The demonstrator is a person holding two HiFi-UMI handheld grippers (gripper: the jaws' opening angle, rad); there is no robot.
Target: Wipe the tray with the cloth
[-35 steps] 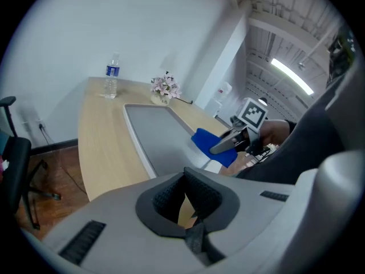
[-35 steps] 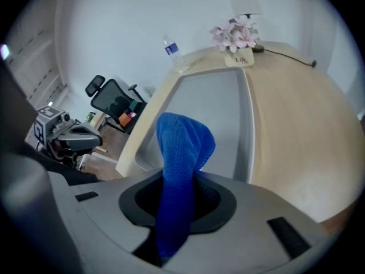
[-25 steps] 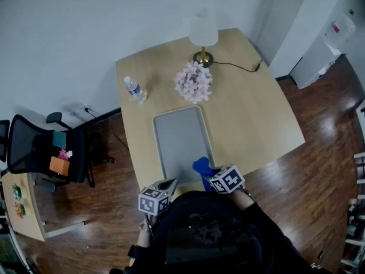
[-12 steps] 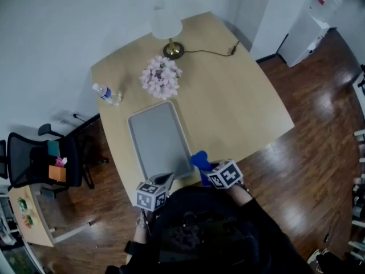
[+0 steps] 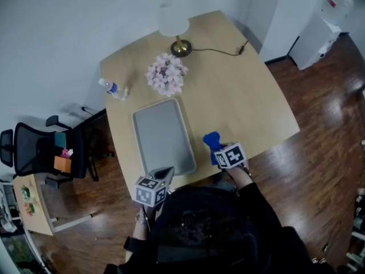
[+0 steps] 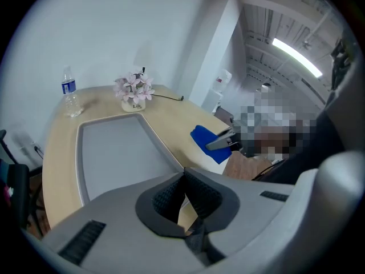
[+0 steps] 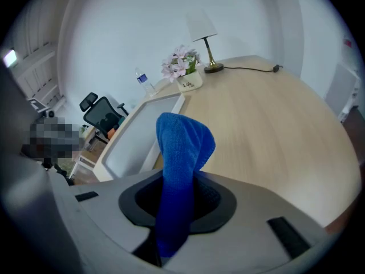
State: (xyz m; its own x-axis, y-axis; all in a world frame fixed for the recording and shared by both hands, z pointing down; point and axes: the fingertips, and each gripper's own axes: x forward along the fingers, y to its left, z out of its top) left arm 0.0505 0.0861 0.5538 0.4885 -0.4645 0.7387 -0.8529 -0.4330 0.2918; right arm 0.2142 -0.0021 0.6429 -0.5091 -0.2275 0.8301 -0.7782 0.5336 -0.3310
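Pinched the blue cloth (image 7: 183, 144) in the right gripper (image 7: 177, 203), jaws narrow and pressed on the fabric, with a loose lobe standing out past the tips. Hovered with it over the bare table (image 5: 245, 96), just right of the grey tray (image 5: 162, 133) and level with the tray's near right corner, apart from the rim; could not tell whether the cloth brushed the wood. Held the left gripper (image 5: 164, 174) at the tray's near edge, pads together with nothing between them. Looked like the carry onto the tray, wiping stroke not yet begun. Called for lifting the cloth left over the raised rim and not dragging it across, then lowering until the soft lobe, not the hard tips, flattened on the tray floor. Wanted long overlapping strokes from the near end to the far end, worked across from right to left and into the corners. Needed a firm pinch throughout, since drag on the surface seemed likely to pull the fold out. Could have pressed the left gripper on the near rim to stop the tray sliding. Worth stopping each stroke short of the far rim, with the flowers (image 5: 166, 74) just beyond it and the water bottle (image 5: 112, 88) off to the far left
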